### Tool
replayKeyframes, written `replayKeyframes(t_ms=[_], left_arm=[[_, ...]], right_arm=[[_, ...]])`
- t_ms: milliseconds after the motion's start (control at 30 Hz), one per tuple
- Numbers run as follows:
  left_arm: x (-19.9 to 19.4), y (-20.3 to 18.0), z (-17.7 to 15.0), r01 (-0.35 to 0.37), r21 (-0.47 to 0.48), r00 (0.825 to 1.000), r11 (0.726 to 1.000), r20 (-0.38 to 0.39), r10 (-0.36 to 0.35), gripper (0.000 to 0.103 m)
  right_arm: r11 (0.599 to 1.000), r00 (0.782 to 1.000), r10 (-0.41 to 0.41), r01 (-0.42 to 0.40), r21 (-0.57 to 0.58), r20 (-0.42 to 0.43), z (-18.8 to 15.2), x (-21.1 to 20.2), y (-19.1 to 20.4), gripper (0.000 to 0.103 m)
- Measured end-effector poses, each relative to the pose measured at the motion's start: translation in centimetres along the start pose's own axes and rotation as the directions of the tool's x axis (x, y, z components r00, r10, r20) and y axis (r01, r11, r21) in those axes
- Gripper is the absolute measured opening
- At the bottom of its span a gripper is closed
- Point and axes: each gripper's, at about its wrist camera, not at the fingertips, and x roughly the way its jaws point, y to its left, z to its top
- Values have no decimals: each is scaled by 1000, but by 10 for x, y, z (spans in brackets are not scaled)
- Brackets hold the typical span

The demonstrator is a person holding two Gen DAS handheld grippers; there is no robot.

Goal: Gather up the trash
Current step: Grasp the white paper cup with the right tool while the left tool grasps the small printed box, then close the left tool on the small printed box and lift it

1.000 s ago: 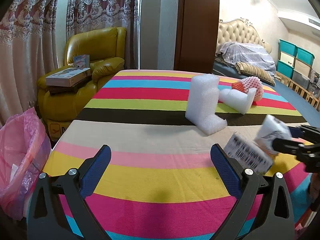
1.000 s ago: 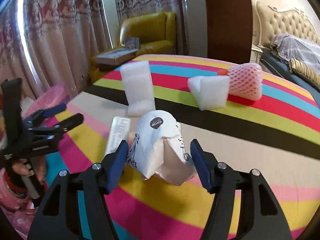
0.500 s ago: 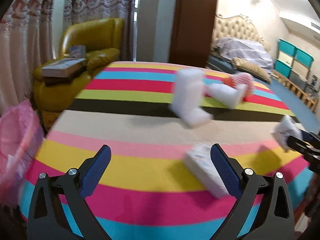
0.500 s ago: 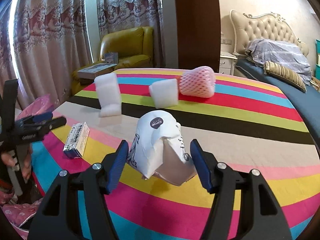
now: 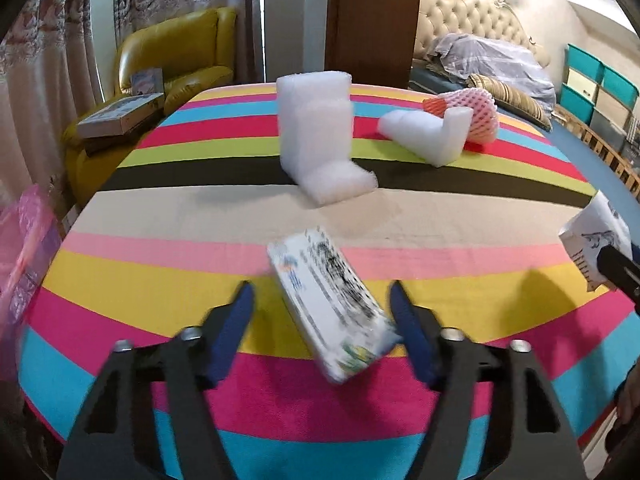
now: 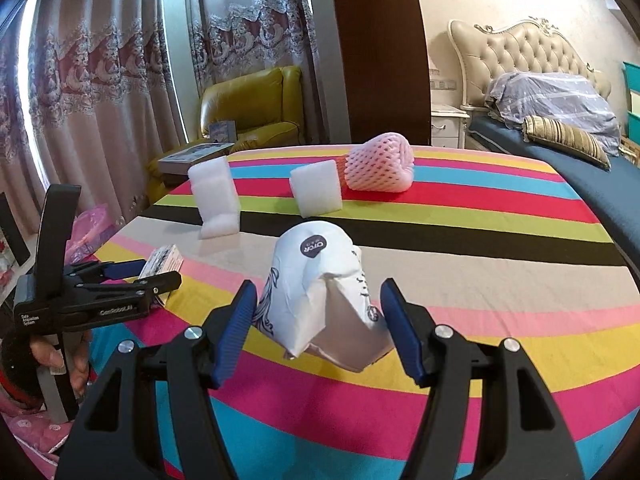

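Observation:
My right gripper (image 6: 318, 322) is shut on a crumpled white paper bag (image 6: 320, 300) and holds it above the striped table; the bag also shows in the left wrist view (image 5: 592, 240). My left gripper (image 5: 322, 316) is open, its fingers on either side of a small printed white box (image 5: 330, 306) that lies on the yellow and pink stripes; whether the pads touch it I cannot tell. From the right wrist view the left gripper (image 6: 160, 276) sits at the box (image 6: 164, 260). A pink trash bag (image 5: 24, 260) hangs at the table's left.
On the striped tablecloth (image 5: 200, 216) stand a white foam block (image 5: 316, 140), a second foam piece (image 5: 428, 136) and a pink foam net (image 5: 476, 116). A yellow armchair (image 5: 168, 60) with boxes stands behind left, a bed (image 6: 560, 128) behind right.
My left gripper has moved right and forward so the printed box now lies between its fingers, which have narrowed. My right gripper with the paper bag has drawn back and to the right.

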Motion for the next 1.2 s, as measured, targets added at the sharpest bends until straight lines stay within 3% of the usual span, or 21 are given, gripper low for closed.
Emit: replayKeyframes(t_ms=[100, 500, 767, 867, 1000, 1067, 1200], left_arm=[[-3, 1, -6, 3, 22, 1000, 1000, 11, -3, 38], [-25, 26, -24, 24, 8, 996, 1000, 89, -24, 34], [-44, 25, -28, 18, 29, 984, 999, 179, -23, 34], [-43, 23, -29, 20, 46, 984, 999, 175, -28, 34], [-35, 28, -23, 31, 19, 991, 999, 130, -34, 38], [-28, 31, -20, 41, 3, 994, 999, 99, -41, 57], [-14, 28, -16, 22, 13, 998, 1000, 63, -23, 58]], right_arm=[[999, 1000, 4, -4, -34, 2, -2, -1, 11, 62], [991, 999, 44, -43, -128, 3, -7, 1, 45, 62], [986, 998, 68, -66, -153, 7, -11, 1, 59, 62], [984, 997, 72, -71, -164, 1, -12, 3, 62, 62], [984, 997, 76, -76, -163, -2, -12, 4, 64, 62], [984, 997, 77, -76, -160, -3, -13, 4, 64, 62], [985, 997, 80, -81, -155, -7, -14, 6, 63, 62]])
